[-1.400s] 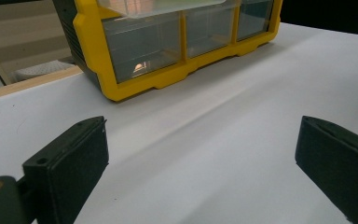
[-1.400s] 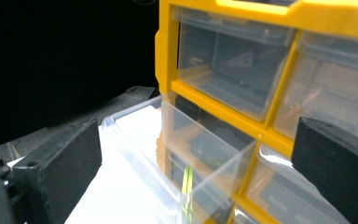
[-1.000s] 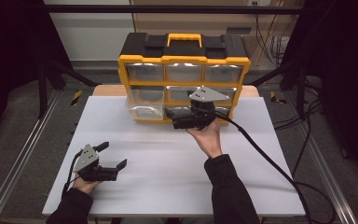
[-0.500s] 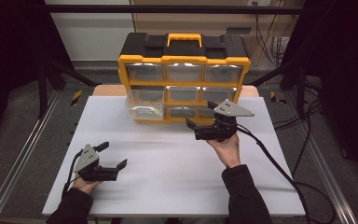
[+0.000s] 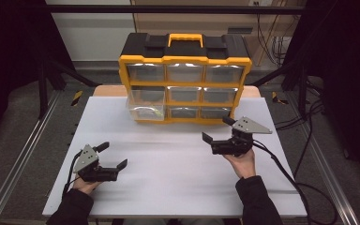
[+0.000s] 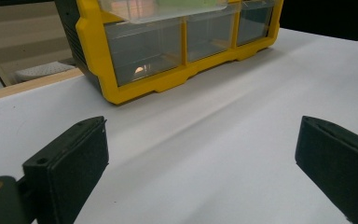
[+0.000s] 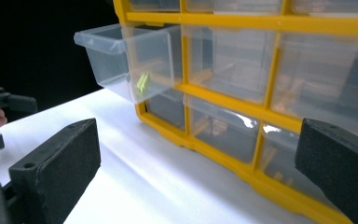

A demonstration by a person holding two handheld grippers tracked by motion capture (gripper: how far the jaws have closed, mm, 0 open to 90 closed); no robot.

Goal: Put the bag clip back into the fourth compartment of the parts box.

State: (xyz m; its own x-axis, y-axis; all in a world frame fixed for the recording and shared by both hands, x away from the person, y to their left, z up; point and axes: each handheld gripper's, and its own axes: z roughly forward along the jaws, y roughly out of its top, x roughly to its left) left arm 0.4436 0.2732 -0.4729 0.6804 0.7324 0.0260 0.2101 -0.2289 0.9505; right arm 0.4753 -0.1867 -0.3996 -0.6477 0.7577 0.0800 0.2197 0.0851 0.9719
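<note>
The yellow organizer point(image 5: 185, 77) sits at the table's point(image 5: 178, 187) far edge, its middle-left drawer point(image 5: 145, 104) pulled out toward me. My right gripper point(image 5: 220, 133) hovers nearer it, jaws apart, drawer up-left; my left gripper point(image 5: 112, 157), empty too, gapes low.

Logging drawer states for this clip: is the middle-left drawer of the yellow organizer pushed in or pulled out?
Pulled out. The clear drawer juts forward of the organizer frame, also in the right gripper view.

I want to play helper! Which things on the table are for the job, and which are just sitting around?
For the job:
yellow and black plastic drawer organiser
clear plastic drawer pulled out
left gripper
right gripper

Just around:
white table
black cables
small green piece inside the drawer, purpose unclear
</note>
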